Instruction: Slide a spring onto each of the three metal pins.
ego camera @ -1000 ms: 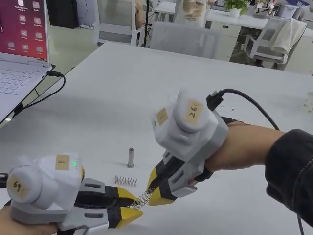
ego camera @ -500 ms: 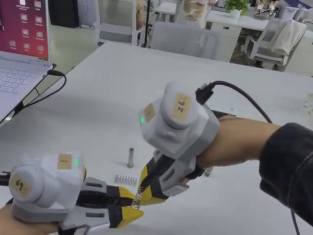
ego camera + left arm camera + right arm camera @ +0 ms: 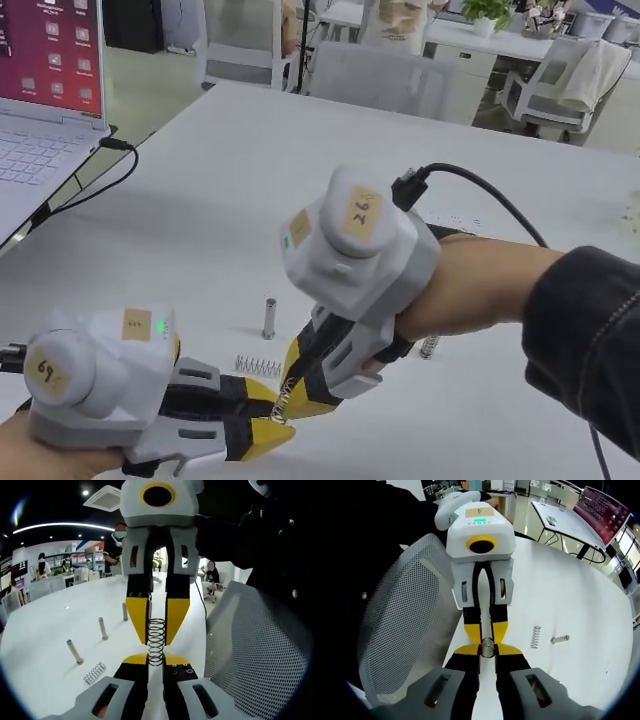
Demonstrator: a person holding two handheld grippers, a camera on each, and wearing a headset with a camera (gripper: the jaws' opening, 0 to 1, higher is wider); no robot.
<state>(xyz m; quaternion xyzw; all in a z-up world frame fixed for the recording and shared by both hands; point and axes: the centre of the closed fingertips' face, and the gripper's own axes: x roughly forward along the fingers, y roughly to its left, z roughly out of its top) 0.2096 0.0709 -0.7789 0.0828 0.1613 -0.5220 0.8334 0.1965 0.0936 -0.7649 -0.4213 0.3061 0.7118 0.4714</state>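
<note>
The left claw (image 3: 156, 658) pinches one end of a spring (image 3: 156, 640). The right claw (image 3: 488, 651) pinches the other end. The spring sits between both claws, just over the table (image 3: 220, 160).

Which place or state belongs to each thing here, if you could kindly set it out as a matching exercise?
Things:
1. laptop
2. bare pin
3. loose spring
4. other spring

Places or states:
a. caught between the left gripper and the right gripper
b. lying flat on the table
c. open, with its screen lit
d. standing upright on the table

Pairs: 1-c; 2-d; 3-b; 4-a.
</note>
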